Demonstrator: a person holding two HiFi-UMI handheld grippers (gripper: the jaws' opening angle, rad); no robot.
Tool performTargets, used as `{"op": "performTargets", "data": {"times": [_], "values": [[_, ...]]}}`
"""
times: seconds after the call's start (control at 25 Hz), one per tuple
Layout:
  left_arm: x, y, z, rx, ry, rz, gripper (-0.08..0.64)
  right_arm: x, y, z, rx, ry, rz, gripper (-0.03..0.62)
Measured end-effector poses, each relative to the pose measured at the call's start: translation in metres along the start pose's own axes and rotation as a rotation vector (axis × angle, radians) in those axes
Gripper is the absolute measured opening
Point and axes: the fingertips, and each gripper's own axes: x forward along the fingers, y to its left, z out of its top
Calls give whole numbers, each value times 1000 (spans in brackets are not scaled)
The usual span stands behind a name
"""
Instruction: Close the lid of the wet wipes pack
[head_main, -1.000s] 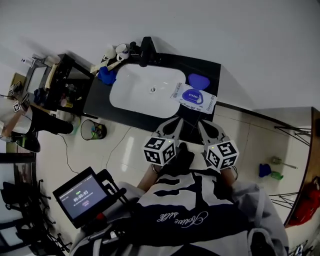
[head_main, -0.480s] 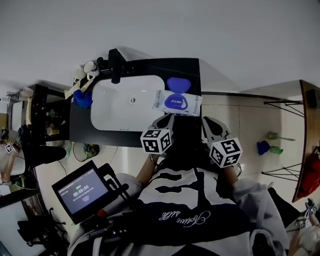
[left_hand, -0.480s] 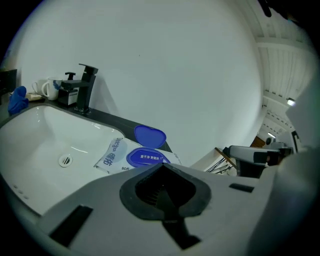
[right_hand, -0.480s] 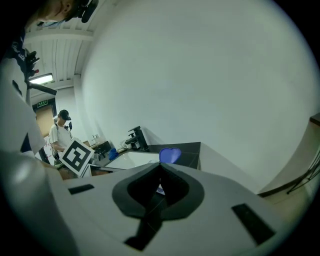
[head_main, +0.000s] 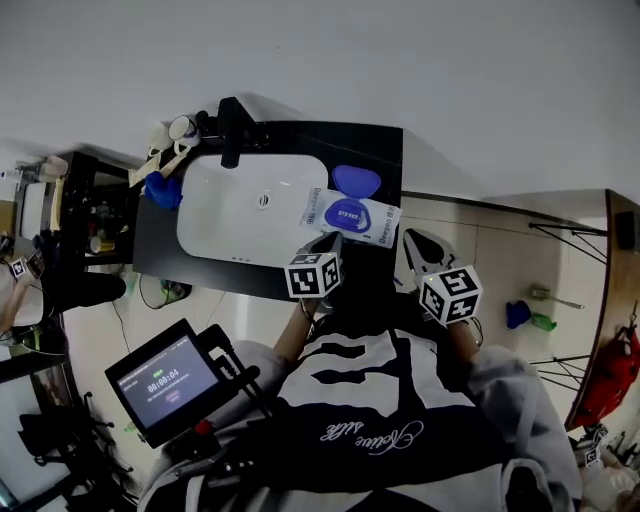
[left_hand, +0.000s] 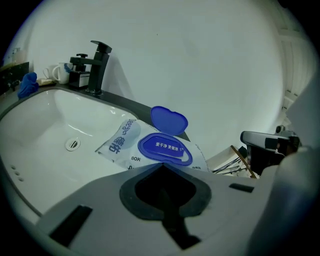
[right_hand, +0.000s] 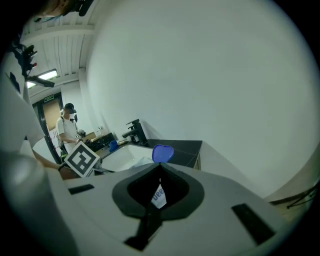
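Head view: sink (head_main: 215, 215), centre-left; left gripper (head_main: 332, 241), jaws together, empty; wet wipes pack (head_main: 350, 215), centre, across the sink's right rim, lid (head_main: 356, 181) flipped open; right gripper (head_main: 412, 242), likewise pinched empty. I'd push the lid flat with one closed tip.

Your head view looks steeply down from far off; sink (head_main: 225, 215) sits upper centre-left of frame. Left gripper view faces the wet wipes pack (left_hand: 122, 142) close up, centre frame. Right gripper view sees both from farther back.
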Motion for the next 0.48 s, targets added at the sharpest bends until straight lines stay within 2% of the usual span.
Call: {"op": "performTargets", "data": {"times": [0.24,0.48], "values": [[12,12,-1,36,29,35,-2,68,-27,5,-95,80,66,-2],[20,21,0,92,53,85,-2,138,-42,13,-215,114,133,-2]]}}
